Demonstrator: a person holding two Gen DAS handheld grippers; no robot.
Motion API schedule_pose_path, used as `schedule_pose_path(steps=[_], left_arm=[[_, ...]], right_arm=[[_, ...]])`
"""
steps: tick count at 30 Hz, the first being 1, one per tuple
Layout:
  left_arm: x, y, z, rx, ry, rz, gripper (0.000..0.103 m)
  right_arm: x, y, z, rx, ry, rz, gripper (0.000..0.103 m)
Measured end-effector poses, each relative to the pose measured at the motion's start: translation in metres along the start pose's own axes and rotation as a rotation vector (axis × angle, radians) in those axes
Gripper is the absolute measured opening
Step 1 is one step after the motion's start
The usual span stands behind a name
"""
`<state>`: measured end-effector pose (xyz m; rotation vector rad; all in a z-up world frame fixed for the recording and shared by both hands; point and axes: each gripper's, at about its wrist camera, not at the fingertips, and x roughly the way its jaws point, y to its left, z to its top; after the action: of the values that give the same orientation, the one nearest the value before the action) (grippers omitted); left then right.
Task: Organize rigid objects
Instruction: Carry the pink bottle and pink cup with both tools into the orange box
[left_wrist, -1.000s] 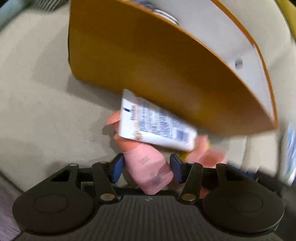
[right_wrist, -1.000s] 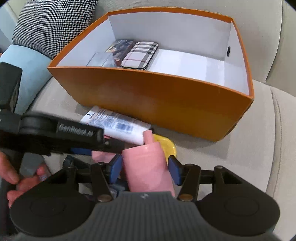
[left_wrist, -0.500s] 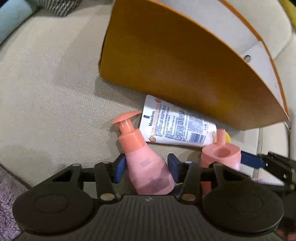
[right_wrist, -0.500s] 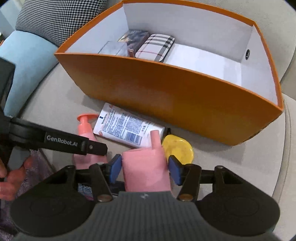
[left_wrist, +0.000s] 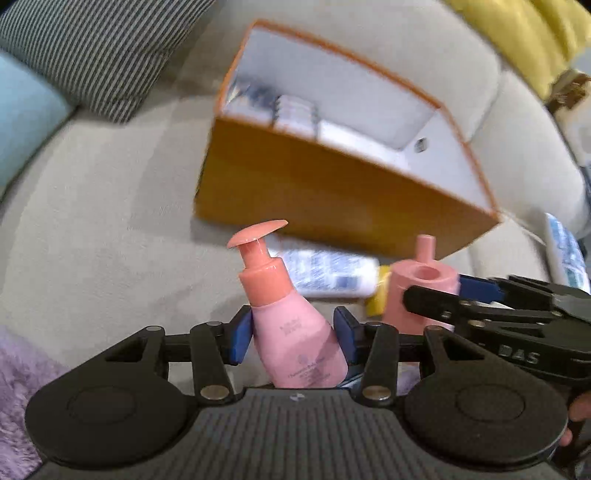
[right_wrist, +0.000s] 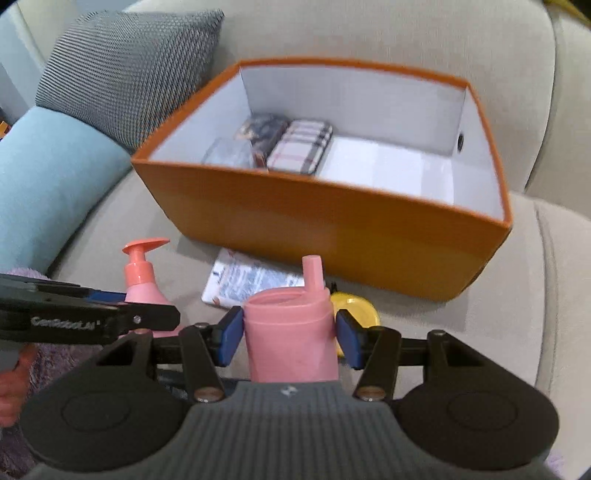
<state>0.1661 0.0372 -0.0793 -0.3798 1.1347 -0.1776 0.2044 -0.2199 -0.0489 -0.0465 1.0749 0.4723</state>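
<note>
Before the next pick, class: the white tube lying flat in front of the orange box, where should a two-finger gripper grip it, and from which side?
Probably from above, across the middle of the white tube. It lies flat on the sofa cushion, so only its long edges offer opposing faces. The orange box blocks its far side, and the yellow object crowds its cap end.

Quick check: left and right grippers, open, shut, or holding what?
Left gripper: shut on the pink pump bottle.
Right gripper: shut on the pink spout bottle.
</note>
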Motion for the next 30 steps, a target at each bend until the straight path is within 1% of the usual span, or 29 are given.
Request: schedule_pose_path(steps=[3, 10, 14, 17, 18, 20, 23, 26, 30], left_arm=[[-0.028, -0.007, 0.014, 0.038, -0.038, -0.036, 0.053], [-0.055, -0.035, 0.05, 0.12, -0.121, -0.111, 0.053], [-0.06, -0.046, 0.082, 0.152, -0.146, -0.146, 0.053], [-0.054, -0.055, 0.108, 0.2, -0.158, -0.146, 0.053], [-0.049, -0.056, 0.115, 0.212, -0.149, -0.151, 0.053], [-0.028, -0.057, 0.131, 0.232, -0.105, -0.164, 0.053], [0.006, -0.062, 0.149, 0.297, -0.035, -0.145, 0.053], [0.046, -0.063, 0.17, 0.317, 0.041, -0.156, 0.053], [0.092, -0.061, 0.195, 0.356, 0.118, -0.172, 0.053]], right_arm=[[-0.021, 0.004, 0.008, -0.002, -0.059, 0.018, 0.056], [-0.063, -0.001, 0.038, 0.042, -0.189, 0.063, 0.056], [-0.074, -0.012, 0.064, 0.075, -0.247, 0.067, 0.056], [-0.069, -0.024, 0.087, 0.11, -0.266, 0.048, 0.056], [-0.064, -0.029, 0.093, 0.116, -0.261, 0.04, 0.056], [-0.049, -0.039, 0.105, 0.124, -0.232, 0.021, 0.056], [-0.017, -0.054, 0.117, 0.124, -0.161, 0.001, 0.056], [0.02, -0.075, 0.131, 0.167, -0.088, 0.0, 0.056], [0.063, -0.101, 0.151, 0.231, -0.017, -0.003, 0.056]])
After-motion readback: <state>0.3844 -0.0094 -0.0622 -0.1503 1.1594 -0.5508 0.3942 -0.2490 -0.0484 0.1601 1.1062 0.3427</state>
